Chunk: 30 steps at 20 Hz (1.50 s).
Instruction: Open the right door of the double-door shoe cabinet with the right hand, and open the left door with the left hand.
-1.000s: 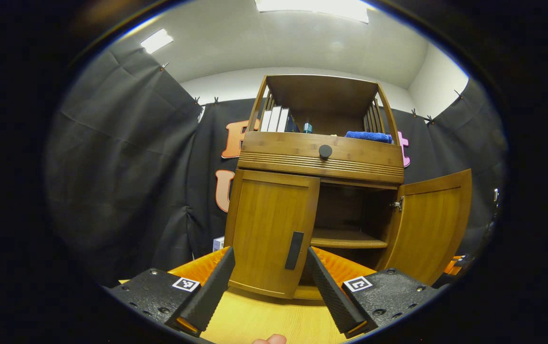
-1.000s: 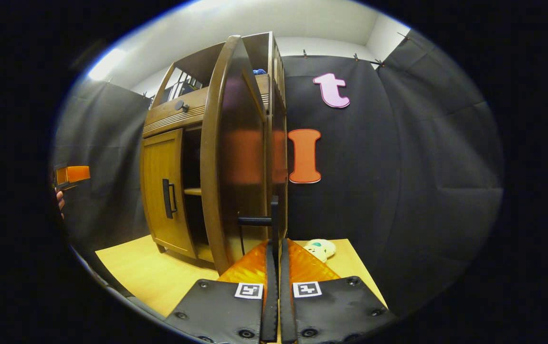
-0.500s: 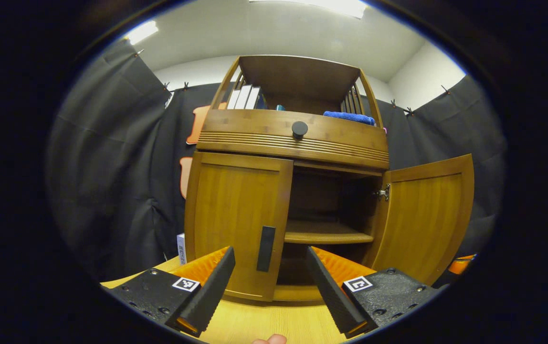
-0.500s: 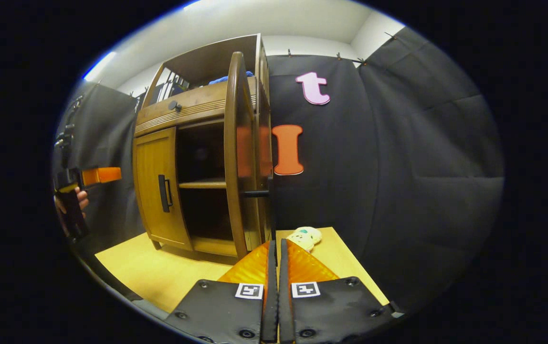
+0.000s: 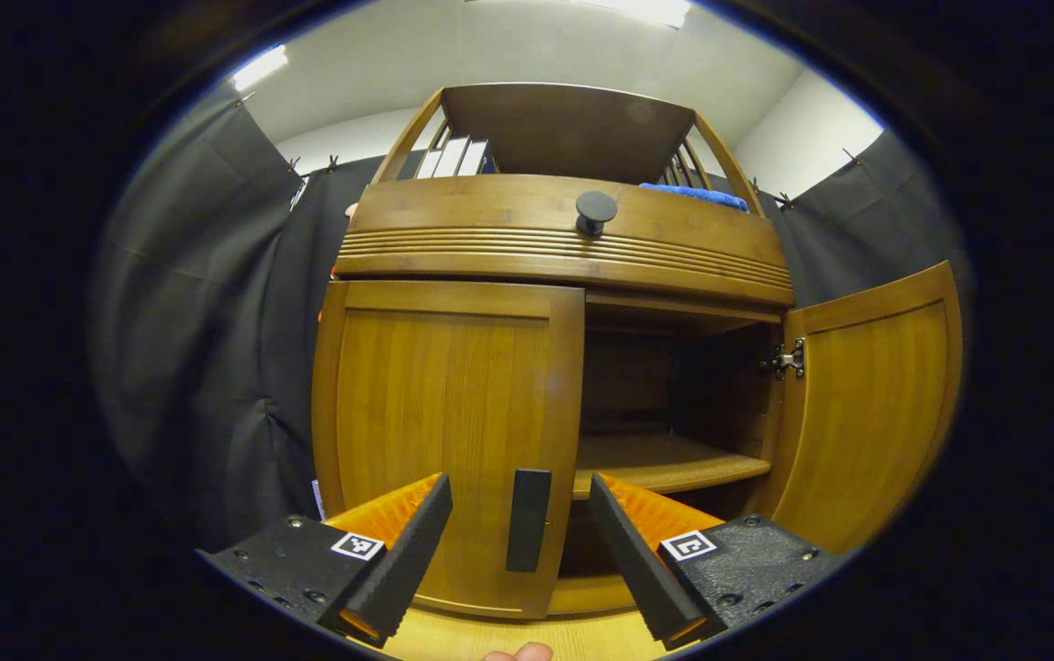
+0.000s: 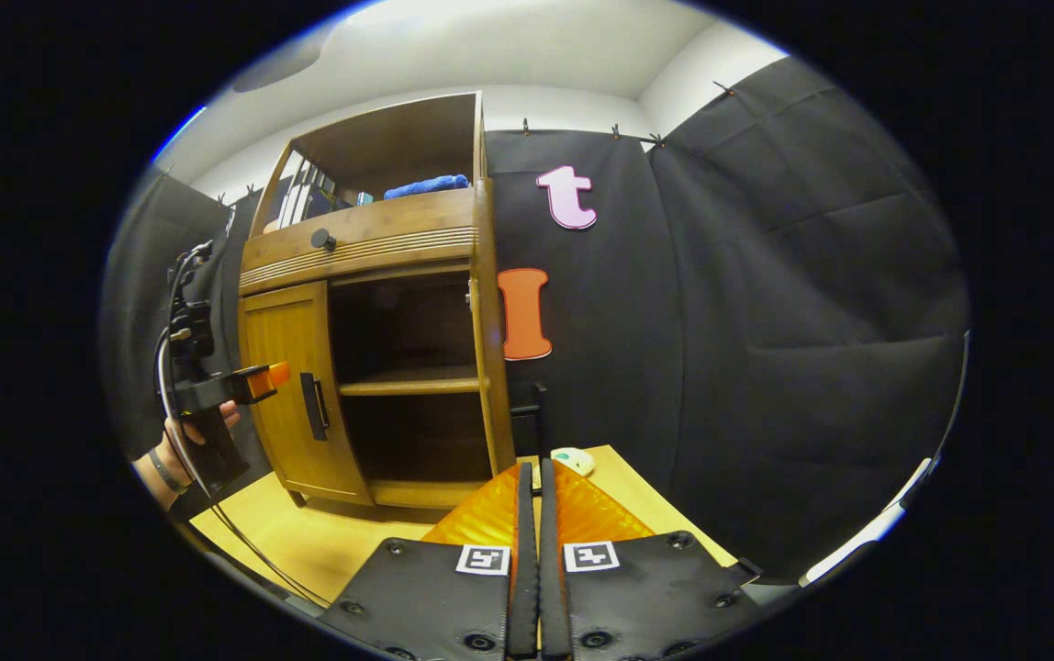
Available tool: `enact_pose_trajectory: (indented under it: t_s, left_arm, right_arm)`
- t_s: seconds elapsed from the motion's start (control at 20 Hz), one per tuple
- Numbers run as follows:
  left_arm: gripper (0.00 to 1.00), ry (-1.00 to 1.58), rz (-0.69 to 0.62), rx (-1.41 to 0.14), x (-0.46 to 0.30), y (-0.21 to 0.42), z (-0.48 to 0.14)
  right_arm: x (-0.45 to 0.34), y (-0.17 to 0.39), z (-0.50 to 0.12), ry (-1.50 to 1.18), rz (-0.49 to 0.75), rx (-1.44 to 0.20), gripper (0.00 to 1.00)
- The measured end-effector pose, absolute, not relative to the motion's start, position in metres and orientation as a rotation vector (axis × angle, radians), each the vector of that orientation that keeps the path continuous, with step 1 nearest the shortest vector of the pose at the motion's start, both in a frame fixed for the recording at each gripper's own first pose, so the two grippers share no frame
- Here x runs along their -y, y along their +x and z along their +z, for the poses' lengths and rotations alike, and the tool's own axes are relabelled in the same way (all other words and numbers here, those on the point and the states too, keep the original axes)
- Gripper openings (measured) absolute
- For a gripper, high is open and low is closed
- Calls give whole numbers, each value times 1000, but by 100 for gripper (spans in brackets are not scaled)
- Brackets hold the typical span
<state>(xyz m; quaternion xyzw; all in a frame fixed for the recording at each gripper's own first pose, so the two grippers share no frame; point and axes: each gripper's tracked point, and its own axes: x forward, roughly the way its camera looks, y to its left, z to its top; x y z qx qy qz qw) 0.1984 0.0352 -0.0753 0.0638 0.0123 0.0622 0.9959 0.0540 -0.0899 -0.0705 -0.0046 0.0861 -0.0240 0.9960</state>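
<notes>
The wooden shoe cabinet (image 5: 564,248) stands close in front in the left gripper view. Its left door (image 5: 444,431) is closed, with a black handle (image 5: 528,519) on it. My left gripper (image 5: 518,496) is open, and the handle sits in line between its fingertips, a little beyond them. The right door (image 5: 867,404) is swung wide open. In the right gripper view that door (image 6: 490,367) appears edge-on, and my right gripper (image 6: 533,468) is shut on its black handle (image 6: 538,413). A hand (image 6: 187,441) holds the left gripper (image 6: 252,381) near the left door handle (image 6: 311,406).
A drawer with a round black knob (image 5: 595,209) runs above the doors. Books (image 5: 454,158) and a blue cloth (image 5: 697,195) lie on the top shelf. An inner shelf (image 5: 665,459) is bare. A small pale toy (image 6: 571,457) rests on the wooden table (image 6: 307,542) right of the cabinet.
My left gripper has moved in toward the left door until its handle lines up between the fingers. The right door has swung further open with my right gripper still on its handle.
</notes>
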Motion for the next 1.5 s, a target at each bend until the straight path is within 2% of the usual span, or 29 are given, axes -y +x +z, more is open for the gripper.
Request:
enact_pose_trajectory:
  t_s: [0.05, 0.1, 0.15, 0.2, 0.25, 0.3, 0.4, 0.45, 0.5, 0.6, 0.8, 0.85, 0.9, 0.95, 1.0, 1.25, 1.5]
  left_arm:
    - [95, 125, 106, -33, -35, 205, -82]
    - [95, 120, 87, -42, -34, 210, -90]
    - [92, 111, 72, -54, -34, 217, -98]
    - [92, 99, 59, -63, -34, 223, -106]
    - [92, 91, 52, -67, -35, 230, -111]
    - [92, 95, 50, -72, -35, 234, -117]
    - [95, 124, 48, -73, -36, 239, -125]
    - [92, 138, 44, -66, -36, 241, -126]
    - [95, 148, 40, -59, -35, 243, -127]
    - [92, 146, 35, -63, -36, 245, -134]
    - [92, 131, 64, -59, -45, 253, -140]
    - [92, 132, 73, -55, -49, 255, -142]
    - [92, 137, 78, -55, -52, 258, -144]
    - [92, 144, 87, -58, -54, 263, -147]
    - [94, 149, 95, -60, -58, 267, -149]
    - [92, 147, 85, -91, -61, 280, -165]
    - [42, 112, 53, -97, -55, 276, -165]
  right_arm:
    - [84, 52, -71, 1, -54, -162, 4]
    - [79, 52, -74, 10, -64, -160, 9]
    - [75, 50, -80, 19, -72, -162, 0]
    - [68, 51, -84, 28, -68, -173, 8]
    - [61, 49, -85, 39, -66, -175, 0]
    - [56, 49, -85, 48, -64, -173, 11]
    - [48, 51, -85, 50, -67, -174, 11]
    - [45, 50, -86, 45, -67, -172, 22]
    - [45, 49, -86, 35, -71, -169, 33]
    - [39, 47, -88, 24, -52, -176, 54]
    - [28, 47, -89, 32, -23, -181, 89]
    - [27, 47, -90, 27, -19, -187, 100]
    - [27, 46, -90, 23, -15, -189, 98]
    - [27, 44, -90, 20, -11, -190, 89]
    - [27, 43, -89, 18, -8, -190, 97]
    - [33, 36, -88, 6, -14, -192, 97]
    - [35, 33, -87, 14, -23, -186, 97]
